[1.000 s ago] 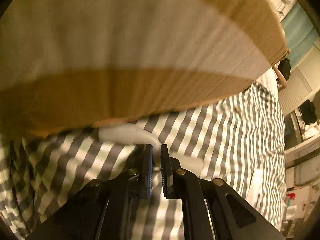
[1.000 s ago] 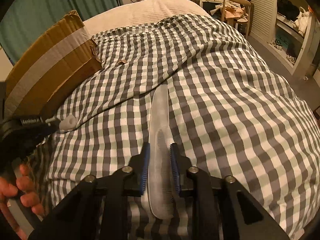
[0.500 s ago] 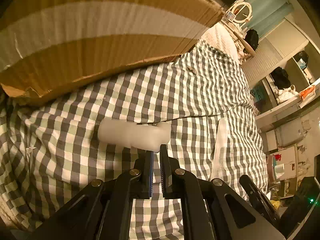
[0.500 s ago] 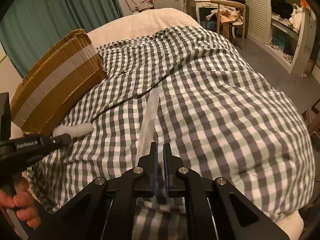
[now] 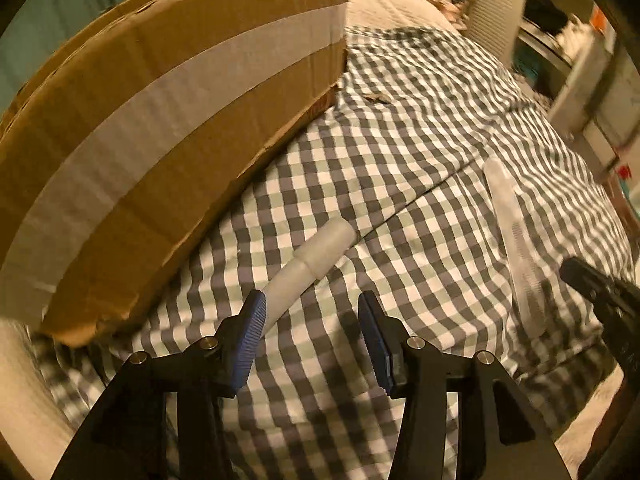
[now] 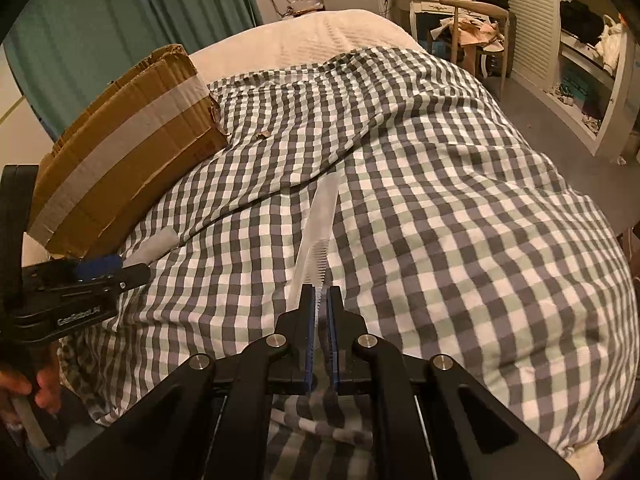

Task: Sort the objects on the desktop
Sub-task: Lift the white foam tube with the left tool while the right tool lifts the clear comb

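Note:
A white plastic cylinder lies on the checked bed cover, close to the cardboard box. My left gripper is open, and the cylinder's near end touches or passes just behind its left pad. A clear comb stands on edge on the cover, pointing away from me. My right gripper is shut on its near, toothed end. The left wrist view shows the comb at the right, with the right gripper's black finger beside it.
The taped cardboard box sits at the left on the bed. A hand holds the left gripper's handle at the lower left. Beyond the bed are a chair and desk, and shelves along the right wall.
My right gripper went from open around the flat comb to shut on it, and the comb now stands on edge. My left gripper opened and swung to point along the white cylinder.

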Motion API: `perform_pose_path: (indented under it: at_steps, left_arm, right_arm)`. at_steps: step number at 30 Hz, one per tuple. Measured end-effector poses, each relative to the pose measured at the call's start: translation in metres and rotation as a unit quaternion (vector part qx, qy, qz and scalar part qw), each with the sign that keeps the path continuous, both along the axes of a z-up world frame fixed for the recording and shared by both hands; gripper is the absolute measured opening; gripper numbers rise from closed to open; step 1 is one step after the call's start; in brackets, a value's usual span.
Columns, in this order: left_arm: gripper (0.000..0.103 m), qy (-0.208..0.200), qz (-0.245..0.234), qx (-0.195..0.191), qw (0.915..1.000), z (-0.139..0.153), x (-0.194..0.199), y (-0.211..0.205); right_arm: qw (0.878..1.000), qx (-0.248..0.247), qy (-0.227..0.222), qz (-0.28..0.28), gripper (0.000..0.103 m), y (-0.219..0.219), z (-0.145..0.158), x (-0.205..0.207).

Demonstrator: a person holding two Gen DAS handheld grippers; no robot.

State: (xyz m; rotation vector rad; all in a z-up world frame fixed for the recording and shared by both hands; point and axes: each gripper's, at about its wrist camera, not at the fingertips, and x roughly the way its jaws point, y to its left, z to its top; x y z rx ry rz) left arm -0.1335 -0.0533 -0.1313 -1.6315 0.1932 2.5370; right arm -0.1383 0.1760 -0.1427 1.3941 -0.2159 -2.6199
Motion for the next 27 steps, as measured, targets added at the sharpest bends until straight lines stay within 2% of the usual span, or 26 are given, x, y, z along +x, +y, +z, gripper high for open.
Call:
perform_pose_path:
  at_steps: [4, 8, 10, 11, 12, 13, 18, 26, 27]
  left_arm:
    - [0.058, 0.0, -0.008, 0.011, 0.9999, 0.0, -0.007, -0.012]
    - [0.058, 0.001, -0.021, -0.029, 0.9994, -0.012, -0.024, -0.007]
    - [0.057, 0.0, -0.034, -0.041, 0.9986, -0.019, -0.028, -0.004]
    - [0.051, 0.0, -0.034, -0.039, 0.9987, -0.021, -0.029, -0.004]
    - [0.034, -0.005, -0.039, -0.025, 0.9989, -0.022, -0.029, -0.005]
    - [0.026, -0.012, -0.045, -0.009, 0.9989, -0.022, -0.029, -0.005]
    - [0.02, -0.008, -0.052, -0.019, 0.9985, -0.024, -0.028, -0.001]
    - [0.02, -0.011, -0.038, -0.003, 0.9992, -0.026, -0.032, -0.004]
    - [0.02, -0.011, -0.038, -0.003, 0.9992, -0.026, -0.033, -0.003]
  right_arm:
    - [1.0, 0.0, -0.008, 0.002, 0.005, -0.003, -0.006, -0.006]
    - [1.0, 0.004, -0.012, 0.013, 0.007, -0.012, -0.009, -0.012]
    - [1.0, 0.009, -0.014, 0.015, 0.021, -0.016, -0.011, -0.015]
    - [1.0, 0.013, -0.017, 0.014, 0.026, -0.019, -0.013, -0.018]
    - [1.0, 0.018, -0.019, 0.012, 0.028, -0.021, -0.015, -0.02]
    - [0.999, 0.021, -0.022, 0.011, 0.028, -0.024, -0.018, -0.022]
    - [0.999, 0.037, -0.036, 0.003, 0.029, -0.034, -0.032, -0.032]
    - [0.995, 0.09, -0.043, 0.005, 0.03, -0.048, -0.04, -0.039]
    - [0.995, 0.09, -0.04, 0.005, 0.025, -0.047, -0.039, -0.038]
